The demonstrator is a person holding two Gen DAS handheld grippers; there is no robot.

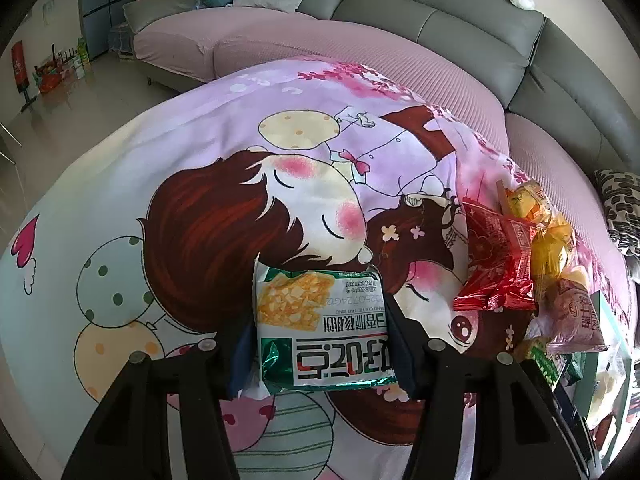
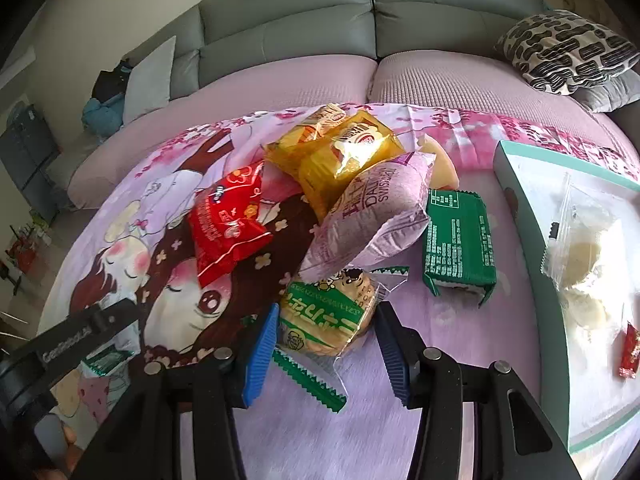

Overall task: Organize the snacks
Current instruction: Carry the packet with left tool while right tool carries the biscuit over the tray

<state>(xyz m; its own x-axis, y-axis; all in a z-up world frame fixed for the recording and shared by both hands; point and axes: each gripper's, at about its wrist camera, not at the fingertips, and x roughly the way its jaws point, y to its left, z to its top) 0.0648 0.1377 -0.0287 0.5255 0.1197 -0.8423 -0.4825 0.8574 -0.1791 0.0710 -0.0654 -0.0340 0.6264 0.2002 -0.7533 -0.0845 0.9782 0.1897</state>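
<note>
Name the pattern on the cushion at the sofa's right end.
Black blotches on cream, cushion; right wrist view shows it best.

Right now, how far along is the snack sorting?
Early. Done: the teal box holds a clear-wrapped pastry and a small red packet. In hand: left gripper clamps a green-white cracker packet; right gripper clamps a green-banded biscuit pack. Left: red, yellow, purple and dark green packs.
</note>
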